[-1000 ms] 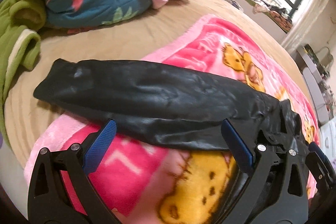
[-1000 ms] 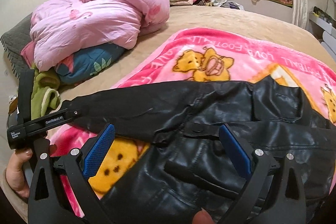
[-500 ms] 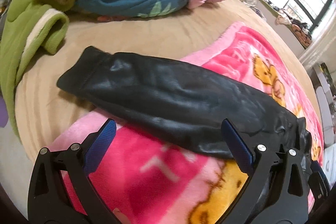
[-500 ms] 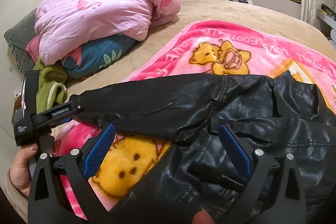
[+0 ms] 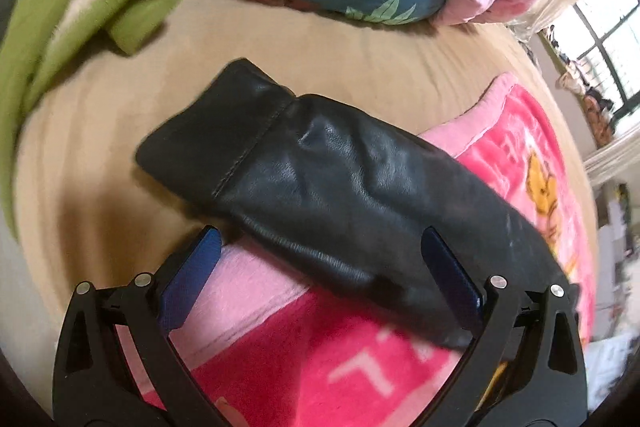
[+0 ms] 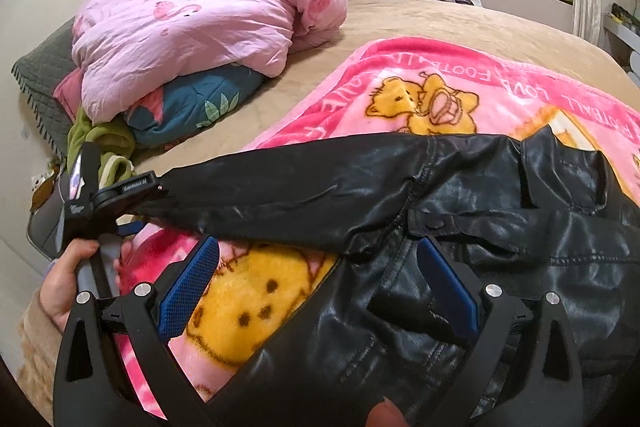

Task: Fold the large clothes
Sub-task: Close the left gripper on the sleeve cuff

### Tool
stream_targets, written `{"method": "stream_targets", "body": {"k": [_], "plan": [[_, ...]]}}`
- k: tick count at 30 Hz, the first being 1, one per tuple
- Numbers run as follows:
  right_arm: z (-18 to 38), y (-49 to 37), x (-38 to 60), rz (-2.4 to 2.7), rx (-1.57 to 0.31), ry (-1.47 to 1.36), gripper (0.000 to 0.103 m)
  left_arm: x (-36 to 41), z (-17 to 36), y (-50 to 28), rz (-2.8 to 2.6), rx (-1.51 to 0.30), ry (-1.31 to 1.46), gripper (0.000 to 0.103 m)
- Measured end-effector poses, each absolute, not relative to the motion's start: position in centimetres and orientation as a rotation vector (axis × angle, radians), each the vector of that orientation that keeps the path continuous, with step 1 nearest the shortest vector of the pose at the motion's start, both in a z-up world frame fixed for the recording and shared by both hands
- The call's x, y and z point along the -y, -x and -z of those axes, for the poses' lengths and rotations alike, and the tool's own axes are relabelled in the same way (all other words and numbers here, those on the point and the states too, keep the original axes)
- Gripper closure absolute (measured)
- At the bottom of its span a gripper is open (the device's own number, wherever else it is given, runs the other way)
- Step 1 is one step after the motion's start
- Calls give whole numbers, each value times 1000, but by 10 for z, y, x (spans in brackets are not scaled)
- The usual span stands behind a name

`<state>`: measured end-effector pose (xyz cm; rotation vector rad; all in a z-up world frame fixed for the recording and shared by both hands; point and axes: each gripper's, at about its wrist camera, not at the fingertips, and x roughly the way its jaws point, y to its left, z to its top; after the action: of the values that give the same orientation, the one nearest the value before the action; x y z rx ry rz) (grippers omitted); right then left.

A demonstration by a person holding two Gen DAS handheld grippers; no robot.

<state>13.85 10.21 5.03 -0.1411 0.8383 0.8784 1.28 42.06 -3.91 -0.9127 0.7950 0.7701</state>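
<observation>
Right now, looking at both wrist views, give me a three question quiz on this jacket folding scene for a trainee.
1. True or false: the left gripper is shut on the sleeve.
2. What does the black jacket lie on? A) pink cartoon blanket B) wooden floor C) grey pillow
3. Fill in: the sleeve's cuff rests on the ___ bedsheet.

Key: 1 false, its fingers are spread; 2 A; 3 beige.

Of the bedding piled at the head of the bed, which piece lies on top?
The pale pink quilt lies on top. The teal leaf-print quilt is pressed beneath it, and the green fleece sits low at the pile's near edge, beside the left gripper.
</observation>
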Motion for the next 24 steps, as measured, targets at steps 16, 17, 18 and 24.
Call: {"method": "stream_targets", "body": {"k": [16, 17, 18, 24], "plan": [[-48, -142, -47, -787, -850, 37, 5, -430, 20, -26, -665, -688, 864, 88], [-47, -142, -45, -784, -851, 26, 5, -429, 15, -26, -657, -669, 856, 89], [-47, -143, -43, -782, -852, 18, 5, -425, 5, -27, -648, -640, 832, 91], [-50, -135, -31, -771, -832, -3, 5, -401, -36, -35, -570, -517, 766, 101]]}}
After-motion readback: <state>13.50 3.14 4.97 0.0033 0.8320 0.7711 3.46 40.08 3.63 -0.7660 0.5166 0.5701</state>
